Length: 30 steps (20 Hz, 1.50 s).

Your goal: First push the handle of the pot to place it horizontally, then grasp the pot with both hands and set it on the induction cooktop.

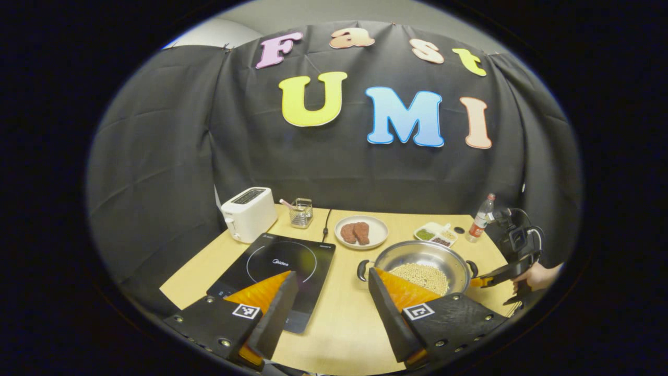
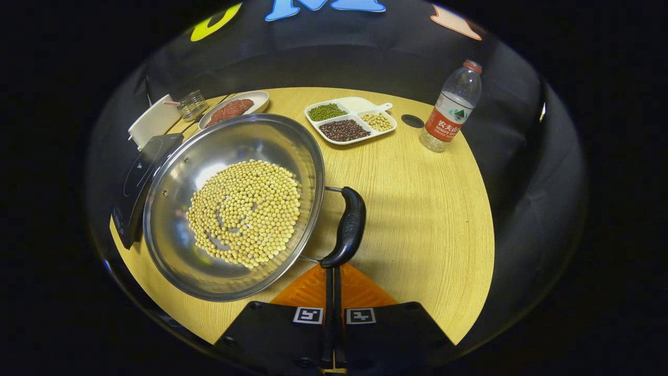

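A steel pot [image 2: 235,141] with soybeans [image 2: 245,211] in it stands on the wooden table, just right of the black induction cooktop [image 1: 282,261]. Its black side handle [image 2: 349,227] faces my right gripper [image 2: 332,269], which is shut with nothing between its fingers; its tips touch the handle's near end. In the left gripper view that gripper [image 1: 480,282], held by a hand, sits at the right side of the pot [image 1: 407,256]. My left gripper [image 1: 332,274] is open above the table's front, between the cooktop and the pot's other handle [image 1: 361,270].
Behind the cooktop stand a white toaster [image 1: 248,213] and a small wire basket [image 1: 301,212]. A plate of meat [image 1: 361,232] lies behind the pot. A divided dish of beans [image 2: 350,120] and a water bottle [image 2: 451,107] stand at the far right.
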{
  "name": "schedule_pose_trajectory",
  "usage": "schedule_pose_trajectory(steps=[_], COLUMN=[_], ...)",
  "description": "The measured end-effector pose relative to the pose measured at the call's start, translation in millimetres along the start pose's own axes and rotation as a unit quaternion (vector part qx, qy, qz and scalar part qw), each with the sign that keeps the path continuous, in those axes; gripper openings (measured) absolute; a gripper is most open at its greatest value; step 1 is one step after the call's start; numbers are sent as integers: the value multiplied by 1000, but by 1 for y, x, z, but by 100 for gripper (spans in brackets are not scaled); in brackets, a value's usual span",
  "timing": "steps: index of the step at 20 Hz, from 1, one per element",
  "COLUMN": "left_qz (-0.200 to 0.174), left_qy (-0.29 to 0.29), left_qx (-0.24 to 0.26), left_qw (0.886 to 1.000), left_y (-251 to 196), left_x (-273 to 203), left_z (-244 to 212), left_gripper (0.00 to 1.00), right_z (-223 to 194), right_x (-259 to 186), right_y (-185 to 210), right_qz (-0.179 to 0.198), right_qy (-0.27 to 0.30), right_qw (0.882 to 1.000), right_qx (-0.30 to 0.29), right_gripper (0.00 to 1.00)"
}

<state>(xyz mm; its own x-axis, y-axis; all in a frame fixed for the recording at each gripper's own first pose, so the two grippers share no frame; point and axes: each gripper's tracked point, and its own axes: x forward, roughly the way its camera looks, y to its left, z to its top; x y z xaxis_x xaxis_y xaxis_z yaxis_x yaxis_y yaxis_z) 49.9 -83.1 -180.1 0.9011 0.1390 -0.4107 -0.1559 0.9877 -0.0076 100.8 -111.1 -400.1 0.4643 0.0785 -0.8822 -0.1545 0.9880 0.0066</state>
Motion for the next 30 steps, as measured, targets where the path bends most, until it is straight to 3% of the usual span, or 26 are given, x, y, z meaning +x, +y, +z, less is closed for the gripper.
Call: schedule_pose_trajectory(steps=[6,8,12,13,18,20,21,22,30], left_qz=[-13,-23,-48,-56,-118,-136,-148,-157,-215], left_qy=[-1,-2,1,4,25,41,51,61,149], left_qx=[3,1,6,5,1,-7,-12,-15,-24], left_qw=[1000,1000,999,998,993,990,988,986,965], left_y=[0,1,6,7,1,-4,-8,-13,-60], left_x=[8,12,24,28,58,80,91,101,183], left_z=[4,6,6,6,4,2,1,-1,-50], left_gripper=[84,83,84,84,84,83,82,84,84], right_z=[-3,-5,1,5,24,31,35,39,74], right_x=[-15,-26,-55,-61,-84,-86,-85,-84,-57], right_y=[-7,-11,-6,-3,19,24,25,27,24], right_qz=[-14,-20,-11,-5,29,32,33,32,48], right_qy=[-5,-12,-44,-53,-71,-72,-73,-73,-61], right_qw=[1000,999,996,994,982,981,981,981,977], right_qx=[20,33,82,99,172,177,176,175,201], right_gripper=[3,15,87,100,98,98,94,98,98])
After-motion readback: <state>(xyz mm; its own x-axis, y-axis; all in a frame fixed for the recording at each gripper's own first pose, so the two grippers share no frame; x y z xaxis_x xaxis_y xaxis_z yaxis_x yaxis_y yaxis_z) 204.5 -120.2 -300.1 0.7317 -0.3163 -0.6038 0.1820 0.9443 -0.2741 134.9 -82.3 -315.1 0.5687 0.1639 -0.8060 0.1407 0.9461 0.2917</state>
